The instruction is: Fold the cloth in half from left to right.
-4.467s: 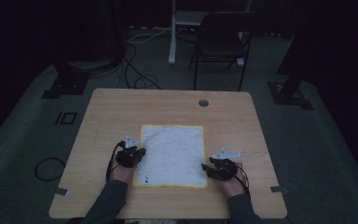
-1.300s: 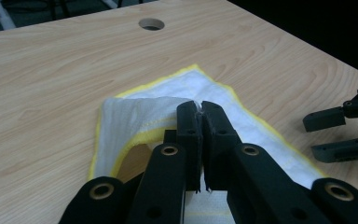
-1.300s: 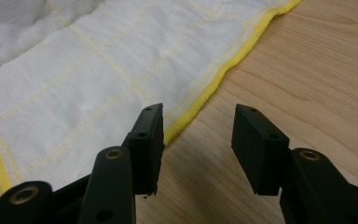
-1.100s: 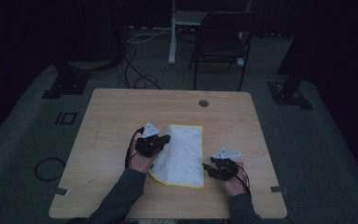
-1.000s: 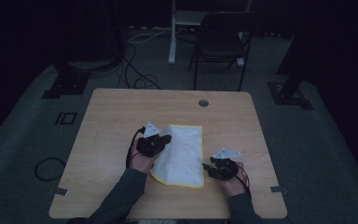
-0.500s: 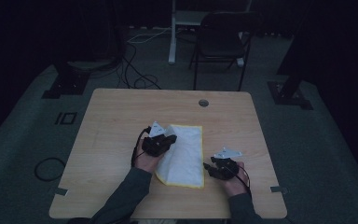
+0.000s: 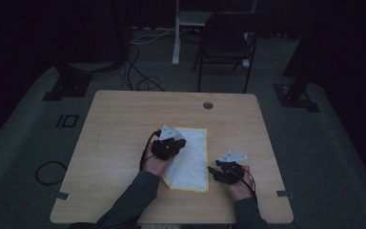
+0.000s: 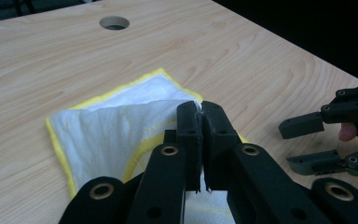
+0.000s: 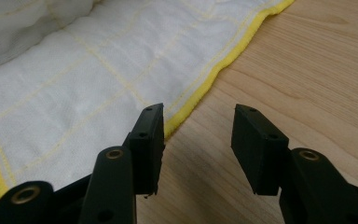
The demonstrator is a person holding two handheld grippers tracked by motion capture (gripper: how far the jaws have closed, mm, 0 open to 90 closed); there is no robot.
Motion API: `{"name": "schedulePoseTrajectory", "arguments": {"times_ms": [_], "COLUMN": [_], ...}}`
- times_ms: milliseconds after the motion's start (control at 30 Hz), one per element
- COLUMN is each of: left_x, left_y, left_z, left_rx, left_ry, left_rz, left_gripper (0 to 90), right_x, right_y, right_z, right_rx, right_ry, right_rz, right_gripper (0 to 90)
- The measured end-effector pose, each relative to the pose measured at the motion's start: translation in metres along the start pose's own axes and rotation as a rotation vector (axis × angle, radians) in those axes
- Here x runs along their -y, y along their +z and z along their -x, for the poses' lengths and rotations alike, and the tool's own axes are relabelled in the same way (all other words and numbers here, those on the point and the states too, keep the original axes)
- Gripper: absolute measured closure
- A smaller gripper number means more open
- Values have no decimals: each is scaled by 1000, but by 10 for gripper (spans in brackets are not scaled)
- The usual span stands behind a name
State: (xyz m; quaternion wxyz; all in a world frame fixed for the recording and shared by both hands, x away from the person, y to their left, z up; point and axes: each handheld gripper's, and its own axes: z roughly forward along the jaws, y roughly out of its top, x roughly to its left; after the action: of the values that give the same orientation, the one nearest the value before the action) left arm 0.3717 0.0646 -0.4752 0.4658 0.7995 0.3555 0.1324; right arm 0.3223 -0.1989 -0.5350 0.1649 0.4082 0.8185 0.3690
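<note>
Folding underway: left gripper [image 7: 180, 142] is clenched on a pinch of the white cloth [image 7: 190, 162], the yellow-hemmed edge nipped between its jaws, seen close up in the left gripper view [image 8: 200, 122]. Compared with the earliest frame, the cloth no longer lies flat and square; its left side is lifted and carried over toward the right, so the footprint is now a narrower strip. Over the last second the left gripper has gone on shifting right with that edge, from the strip's left border to over its top-left part. Right gripper [image 7: 213, 171] has not moved: it sits low by the cloth's bottom-right corner, jaws released and holding nothing, in the right gripper view [image 9: 196, 144] one straddling the yellow hem and the other over bare wood.

Cloth position: centre of the surface [image 7: 119, 124], slightly toward the person's side, lower layer [image 8: 161, 86] flat on the wood, lifted flap [image 8: 116, 135] draped over it.

Edges and room: far hem lies well short of the round cable hole [image 7: 208, 105]. Near hem is close to the front edge of the surface. Wide bare wood left of the cloth, where the flap came from; a narrower bare band on the right, taken up partly by the right hand [image 7: 238, 183]. Chair [image 7: 228, 43] stands on the floor well beyond the far edge.
</note>
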Motion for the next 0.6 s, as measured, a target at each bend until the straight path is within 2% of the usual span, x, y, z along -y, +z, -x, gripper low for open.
{"name": "schedulePoseTrajectory", "arguments": {"times_ms": [600], "left_x": [5], "left_y": [39], "left_z": [14], "left_rx": [41], "left_ry": [22], "left_rz": [-92], "left_gripper": [872], "right_x": [0], "right_y": [0], "right_z": [0], "right_rx": [-1], "right_ry": [-1], "right_rz": [2], "right_gripper": [536]}}
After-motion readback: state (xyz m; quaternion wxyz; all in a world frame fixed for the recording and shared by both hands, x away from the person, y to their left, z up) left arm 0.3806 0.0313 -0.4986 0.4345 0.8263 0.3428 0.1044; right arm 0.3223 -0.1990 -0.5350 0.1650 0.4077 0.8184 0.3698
